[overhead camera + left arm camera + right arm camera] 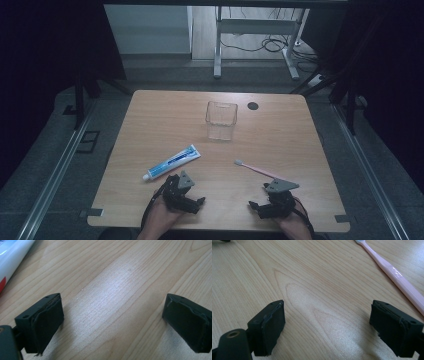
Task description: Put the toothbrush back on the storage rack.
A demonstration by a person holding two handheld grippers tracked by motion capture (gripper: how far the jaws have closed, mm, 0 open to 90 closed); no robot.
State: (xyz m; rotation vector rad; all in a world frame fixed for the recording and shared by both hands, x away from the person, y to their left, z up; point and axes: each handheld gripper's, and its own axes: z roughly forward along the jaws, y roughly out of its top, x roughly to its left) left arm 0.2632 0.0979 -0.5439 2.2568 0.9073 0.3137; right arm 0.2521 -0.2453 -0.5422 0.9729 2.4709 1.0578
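Note:
On the wooden table (165, 115) a white and blue toothpaste tube (171, 162) lies at the left of middle, a clear plastic cup (220, 120) stands farther back, and a pink toothbrush (257, 169) lies at the right. My left gripper (187, 192) rests near the front edge just below the tube, open, with bare wood between its jaws. In the left gripper view the toothpaste tube (11, 257) shows at the upper left. My right gripper (262, 202) sits near the front right, open and empty. The toothbrush (394, 275) runs past its right jaw in the right gripper view.
A round black cable port (253, 106) sits in the table's far right part. Metal rails run along both sides of the table. A white desk frame (255, 35) and cables stand on the floor beyond.

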